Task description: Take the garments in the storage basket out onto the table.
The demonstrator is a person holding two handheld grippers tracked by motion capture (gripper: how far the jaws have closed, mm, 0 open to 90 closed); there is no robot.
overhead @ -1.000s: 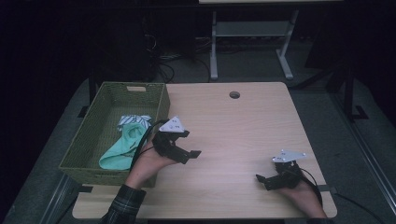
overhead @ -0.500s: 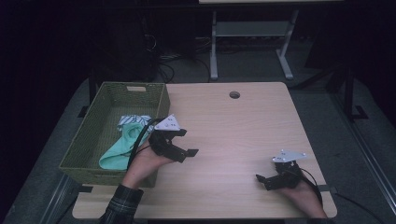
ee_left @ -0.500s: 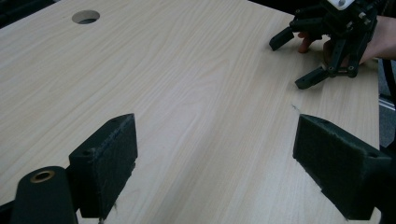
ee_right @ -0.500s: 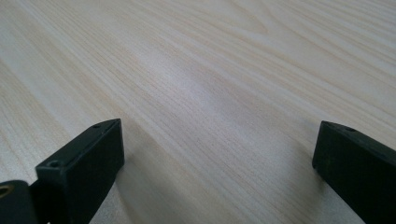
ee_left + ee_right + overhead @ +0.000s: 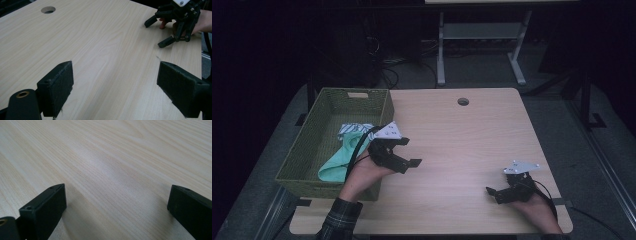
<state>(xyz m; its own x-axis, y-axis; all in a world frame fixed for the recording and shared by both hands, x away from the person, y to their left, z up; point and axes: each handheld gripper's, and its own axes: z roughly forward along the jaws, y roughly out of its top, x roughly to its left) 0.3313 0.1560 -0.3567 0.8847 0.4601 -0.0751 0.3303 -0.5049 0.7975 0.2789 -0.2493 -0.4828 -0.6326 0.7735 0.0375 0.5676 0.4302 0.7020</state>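
Observation:
My left gripper (image 5: 410, 153) hovers open just right of a green woven basket (image 5: 312, 182), with nothing between its jaws. In the left gripper view, its pads (image 5: 56, 86) stand wide apart over bare wood (image 5: 100, 50). Inside the basket lie a mint-green cloth (image 5: 334, 162) and a striped white cloth (image 5: 352, 130). My right gripper (image 5: 493, 195) rests open near the table's front right corner, also empty. The right gripper view has its jaws spread over bare tabletop (image 5: 112, 170). The right gripper (image 5: 165, 31) also appears at the top right of the left gripper view.
The light wooden table (image 5: 462, 140) has a round cable hole (image 5: 463, 101) near its far edge. Beyond the table stand a metal frame (image 5: 477, 35) and loose cables (image 5: 387, 70) on a dark floor.
My left gripper has drifted slightly left, toward the basket. The right gripper has stayed in place.

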